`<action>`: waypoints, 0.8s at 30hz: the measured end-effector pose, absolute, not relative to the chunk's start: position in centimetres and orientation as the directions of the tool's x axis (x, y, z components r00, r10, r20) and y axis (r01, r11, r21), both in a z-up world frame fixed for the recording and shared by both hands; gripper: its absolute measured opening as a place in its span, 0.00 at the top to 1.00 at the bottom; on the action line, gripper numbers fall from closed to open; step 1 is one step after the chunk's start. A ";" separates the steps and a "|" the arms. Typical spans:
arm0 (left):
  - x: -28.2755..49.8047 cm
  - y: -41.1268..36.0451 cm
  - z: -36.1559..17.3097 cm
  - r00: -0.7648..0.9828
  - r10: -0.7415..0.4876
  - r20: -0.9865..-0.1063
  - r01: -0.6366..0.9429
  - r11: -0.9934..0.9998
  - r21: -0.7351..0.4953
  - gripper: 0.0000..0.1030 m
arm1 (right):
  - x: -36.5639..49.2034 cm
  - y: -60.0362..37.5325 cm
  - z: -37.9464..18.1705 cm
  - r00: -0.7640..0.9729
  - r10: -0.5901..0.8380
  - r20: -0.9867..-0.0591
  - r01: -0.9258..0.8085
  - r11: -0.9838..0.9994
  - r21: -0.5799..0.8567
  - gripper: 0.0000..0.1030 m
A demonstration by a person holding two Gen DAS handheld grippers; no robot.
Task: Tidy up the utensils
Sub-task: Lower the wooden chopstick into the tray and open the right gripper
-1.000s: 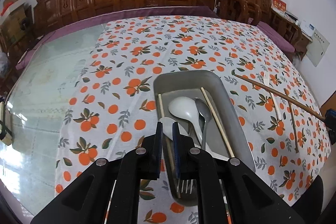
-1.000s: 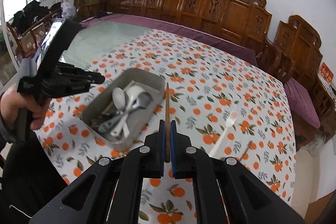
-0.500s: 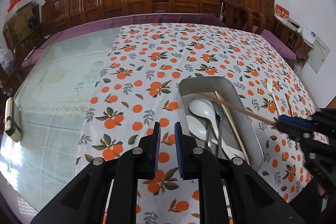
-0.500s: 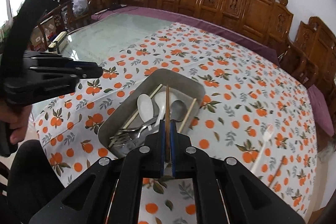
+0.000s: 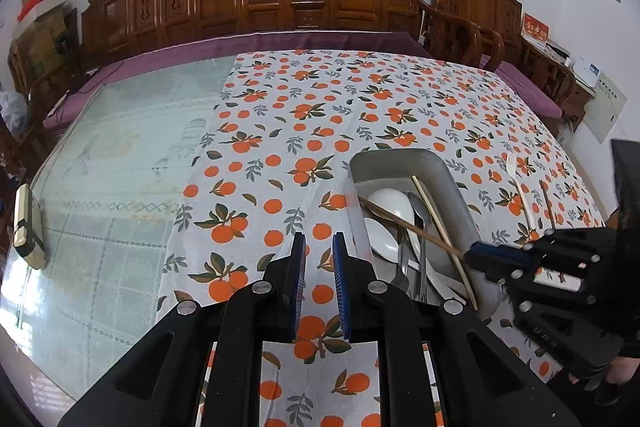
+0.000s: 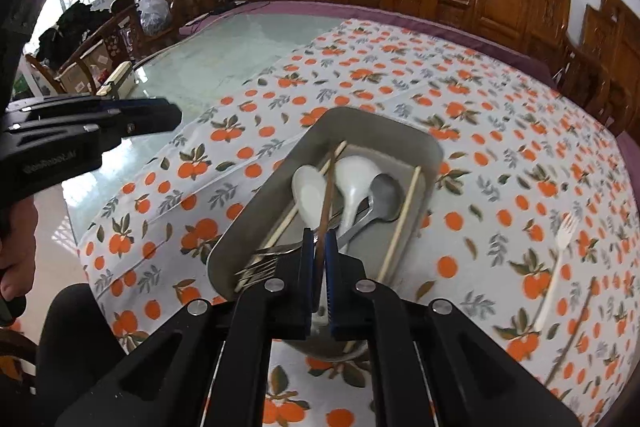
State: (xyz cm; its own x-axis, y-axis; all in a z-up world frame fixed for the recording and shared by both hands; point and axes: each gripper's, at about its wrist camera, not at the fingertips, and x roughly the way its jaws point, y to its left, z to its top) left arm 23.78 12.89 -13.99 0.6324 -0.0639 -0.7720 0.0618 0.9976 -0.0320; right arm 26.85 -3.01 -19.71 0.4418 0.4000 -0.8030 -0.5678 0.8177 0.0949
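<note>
The right claw (image 6: 319,255) pinches a thin, stiff, light brown chopstick (image 6: 327,193) near its end, tip slanting into the metal tray (image 6: 432,151), while the left claw (image 5: 319,267) hangs slightly parted, empty.

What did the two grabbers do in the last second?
The right gripper carried its dark brown chopstick from beside the metal tray to above it and down, so the tip now pokes in among the spoons. The left gripper, empty with jaws slightly apart, slid off the tray to the tablecloth on its left. The grip on the chopstick, the tray's contents and the white fork stayed the same.
</note>
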 end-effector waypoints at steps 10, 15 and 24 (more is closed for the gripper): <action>23.0 11.7 -13.1 0.647 -0.065 -0.760 0.073 0.997 -0.023 0.78 | 25.7 -5.5 -18.1 0.467 0.451 -0.761 -0.571 0.811 0.131 0.93; 22.4 10.3 -12.4 0.659 -0.074 -0.748 0.091 0.996 -0.017 0.70 | 24.3 -10.0 -16.3 0.518 0.438 -0.735 -0.545 0.831 0.111 0.93; 21.4 6.0 -10.7 0.698 -0.099 -0.709 0.133 0.991 -0.007 0.34 | 22.0 -19.5 -13.3 0.613 0.375 -0.695 -0.442 0.892 0.092 0.93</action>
State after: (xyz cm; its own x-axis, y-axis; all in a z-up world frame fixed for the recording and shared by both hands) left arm 21.39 5.98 -10.69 0.6978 -0.0991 -0.7094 0.1335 0.9910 -0.0071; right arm 21.99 -19.54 -13.25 0.6130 0.3751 -0.6953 -0.4420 0.8923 0.0916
